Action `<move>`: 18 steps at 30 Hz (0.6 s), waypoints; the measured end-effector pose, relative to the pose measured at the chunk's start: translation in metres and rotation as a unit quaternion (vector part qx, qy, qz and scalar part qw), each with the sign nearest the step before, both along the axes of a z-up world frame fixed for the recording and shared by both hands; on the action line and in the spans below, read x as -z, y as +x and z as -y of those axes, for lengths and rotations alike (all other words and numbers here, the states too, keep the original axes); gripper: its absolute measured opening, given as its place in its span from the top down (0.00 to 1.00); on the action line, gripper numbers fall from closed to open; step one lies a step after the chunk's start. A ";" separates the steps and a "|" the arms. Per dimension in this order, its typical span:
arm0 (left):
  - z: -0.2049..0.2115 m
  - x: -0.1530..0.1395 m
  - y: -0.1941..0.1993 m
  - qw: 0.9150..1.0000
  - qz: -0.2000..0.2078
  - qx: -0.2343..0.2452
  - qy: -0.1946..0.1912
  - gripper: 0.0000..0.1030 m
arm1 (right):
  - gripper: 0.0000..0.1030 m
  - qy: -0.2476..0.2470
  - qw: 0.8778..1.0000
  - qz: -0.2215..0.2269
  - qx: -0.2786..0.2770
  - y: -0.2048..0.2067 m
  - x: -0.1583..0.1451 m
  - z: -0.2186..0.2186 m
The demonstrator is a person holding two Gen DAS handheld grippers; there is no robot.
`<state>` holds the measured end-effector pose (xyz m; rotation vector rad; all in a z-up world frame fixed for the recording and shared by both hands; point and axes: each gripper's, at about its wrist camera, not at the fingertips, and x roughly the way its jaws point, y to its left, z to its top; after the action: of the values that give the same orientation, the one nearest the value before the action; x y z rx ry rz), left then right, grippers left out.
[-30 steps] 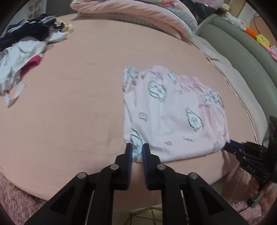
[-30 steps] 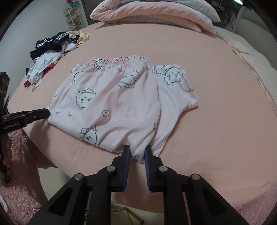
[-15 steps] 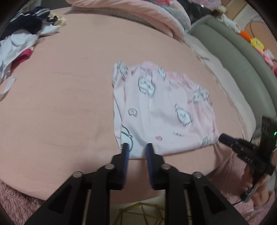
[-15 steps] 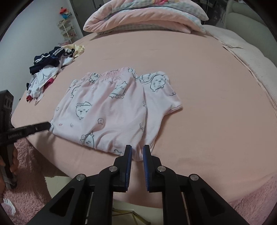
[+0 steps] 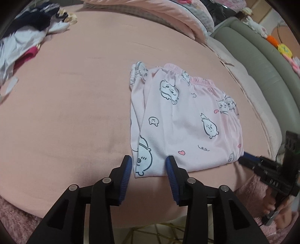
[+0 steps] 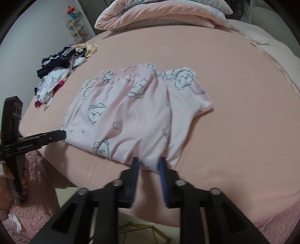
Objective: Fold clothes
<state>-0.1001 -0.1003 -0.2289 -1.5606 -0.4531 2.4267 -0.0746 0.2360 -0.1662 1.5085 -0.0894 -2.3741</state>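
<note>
Where the left wrist view looked across the bed (image 5: 78, 105), its pink sheet carried the folded pink pyjama shorts (image 5: 187, 127) near the front edge, a pile of unfolded clothes (image 5: 28, 37) far left, folded quilts (image 5: 168, 13) behind and a grey-green sofa (image 5: 266, 62) to the right. The left claw (image 5: 149, 167) stood released, its blue pads straddling the shorts' near corner; half a second before they sat close together.

In the right wrist view, the shorts (image 6: 135, 112) lay mid-bed, a white shelf rack (image 6: 77, 31) against the far wall. The right claw (image 6: 149, 165), blurred, was likewise spread at the hem, wider than before.
</note>
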 end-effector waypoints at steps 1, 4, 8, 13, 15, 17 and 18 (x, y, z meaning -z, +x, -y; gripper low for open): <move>0.001 0.001 0.000 1.000 0.002 -0.001 0.003 0.66 | 0.60 -0.003 1.000 0.005 -0.001 -0.001 0.002 0.001; -0.003 -0.001 0.000 1.000 -0.002 0.008 -0.003 0.67 | 0.58 0.004 1.000 0.000 -0.002 -0.006 0.009 0.006; -0.008 -0.008 0.002 1.000 -0.019 0.015 -0.008 0.92 | 0.87 -0.016 1.000 -0.012 -0.001 -0.008 0.003 0.004; -0.012 -0.033 0.005 0.996 -0.081 0.011 -0.027 0.93 | 0.89 -0.058 0.998 -0.028 0.008 -0.003 -0.013 -0.008; -0.012 -0.036 0.005 0.995 -0.091 0.010 -0.032 0.93 | 0.89 -0.073 0.996 -0.047 0.009 -0.002 -0.020 -0.012; -0.015 -0.032 0.003 0.996 -0.081 0.013 -0.036 0.93 | 0.89 -0.048 0.998 -0.051 0.002 -0.004 -0.022 -0.007; -0.016 -0.027 0.004 0.996 -0.071 0.015 -0.044 0.93 | 0.89 -0.036 0.998 -0.048 -0.001 -0.004 -0.020 -0.006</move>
<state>-0.0965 -0.0840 -0.2014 -1.4031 -0.2979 2.5458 -0.0782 0.2416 -0.1462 1.3589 -0.1488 -2.4110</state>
